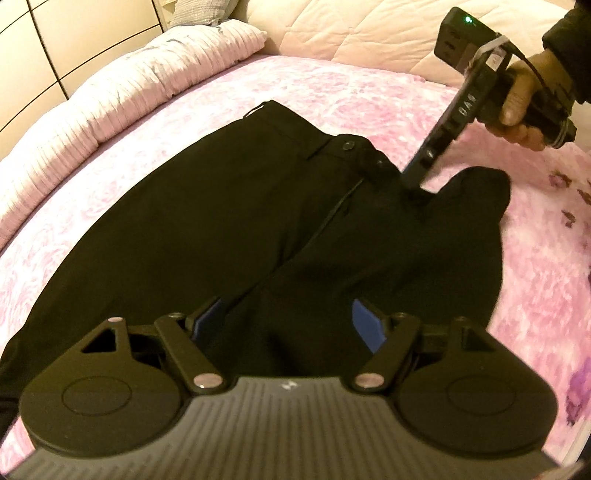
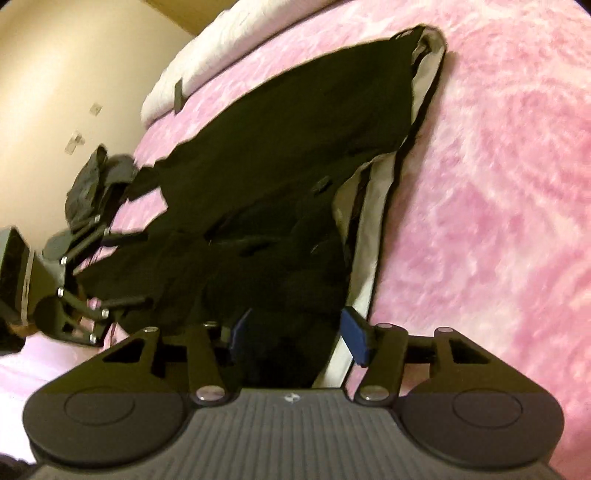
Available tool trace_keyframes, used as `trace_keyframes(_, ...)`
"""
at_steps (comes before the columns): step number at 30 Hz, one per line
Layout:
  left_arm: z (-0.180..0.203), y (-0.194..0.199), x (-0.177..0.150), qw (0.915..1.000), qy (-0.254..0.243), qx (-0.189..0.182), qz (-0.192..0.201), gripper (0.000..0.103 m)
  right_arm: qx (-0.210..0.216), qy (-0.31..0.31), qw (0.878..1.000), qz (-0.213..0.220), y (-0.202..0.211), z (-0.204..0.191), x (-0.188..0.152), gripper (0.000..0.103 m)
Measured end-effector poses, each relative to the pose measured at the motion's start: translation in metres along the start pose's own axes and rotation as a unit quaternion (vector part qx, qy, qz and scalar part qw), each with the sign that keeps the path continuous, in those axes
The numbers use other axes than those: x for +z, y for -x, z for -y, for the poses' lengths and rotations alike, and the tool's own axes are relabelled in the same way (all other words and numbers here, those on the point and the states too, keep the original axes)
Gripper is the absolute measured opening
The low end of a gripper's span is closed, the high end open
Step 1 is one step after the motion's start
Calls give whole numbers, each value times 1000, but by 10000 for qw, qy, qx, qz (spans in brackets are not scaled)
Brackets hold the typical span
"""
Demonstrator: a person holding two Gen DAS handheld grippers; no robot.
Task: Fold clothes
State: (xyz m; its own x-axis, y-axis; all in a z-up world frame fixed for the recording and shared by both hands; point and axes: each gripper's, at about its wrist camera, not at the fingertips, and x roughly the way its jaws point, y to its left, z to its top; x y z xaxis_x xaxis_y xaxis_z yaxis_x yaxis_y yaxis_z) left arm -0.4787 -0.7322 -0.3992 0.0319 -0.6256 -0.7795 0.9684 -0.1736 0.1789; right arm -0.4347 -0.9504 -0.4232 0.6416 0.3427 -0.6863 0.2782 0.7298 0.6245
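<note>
Black trousers (image 1: 236, 221) lie spread on the pink bedspread (image 1: 332, 92), waistband and button at the far end. My left gripper (image 1: 286, 321) is open, its blue pads (image 1: 365, 325) wide apart just above the lower trouser fabric. A hand holds my right gripper (image 1: 417, 194), whose tips dip into the cloth beside the fly. In the right wrist view the trousers (image 2: 277, 166) show a pale waistband lining (image 2: 365, 240). The right gripper (image 2: 299, 332) has bunched black fabric between its separated pads; no clear pinch shows. The left gripper (image 2: 123, 269) stands open at the left.
A folded pale quilt (image 1: 110, 99) runs along the bed's far left side, with a cream padded headboard (image 1: 369, 33) behind and wardrobe doors (image 1: 37, 44) beyond. A grey garment (image 2: 92, 184) lies at the bed's edge near a beige wall (image 2: 74, 74).
</note>
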Motion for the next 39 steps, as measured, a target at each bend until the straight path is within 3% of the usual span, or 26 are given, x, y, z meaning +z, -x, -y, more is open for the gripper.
trace_keyframes(2,0,0,-1,10000,8,7,0,73,26,-47,10000,-56,-6,2,1,54)
trace_keyframes(5,-1,1,-1,10000,-6,20,-4,73,-36,0,9998,-170,-13,-2,0,44)
trace_keyframes(7,-2,2,-1,10000,15,17,-6,73,-134,-52,9997,-208,-9,-6,-3,25)
trace_keyframes(8,-2,2,-1,10000,16,19,-5,73,-210,-25,9996,-210,-5,-10,-5,24)
trace_keyframes(12,-4,2,2,10000,35,28,7,74,-417,226,9987,-184,9,-30,-10,5)
trace_keyframes(15,-7,4,6,10000,25,58,50,74,-540,470,9973,-177,18,-43,-8,5)
trace_keyframes(20,-14,9,11,9995,36,202,222,75,-572,855,9937,440,45,-63,16,2)
trace_keyframes(23,-18,4,11,9994,49,274,196,77,-609,993,9916,563,36,-55,37,2)
trace_keyframes(26,-20,-5,7,9995,13,304,85,77,-775,930,9920,350,10,-31,44,5)
trace_keyframes(29,-20,-9,2,9996,-100,269,15,77,-1063,708,9913,311,3,-17,37,19)
trace_keyframes(30,-20,-8,1,9996,-90,266,12,77,-1138,643,9906,411,8,-17,33,26)
trace_keyframes(31,-21,-7,-1,9996,-81,263,10,77,-1164,549,9904,508,15,-16,27,41)
trace_keyframes(32,-21,-6,-2,9996,-71,260,7,77,-1161,429,9906,576,24,-16,19,45)
trace_keyframes(36,-22,6,-7,9997,-9,233,-1,77,-714,168,9956,575,59,-27,-22,45)
trace_keyframes(39,-18,19,-15,9998,-123,140,-11,77,-507,661,9961,289,72,-49,-60,57)
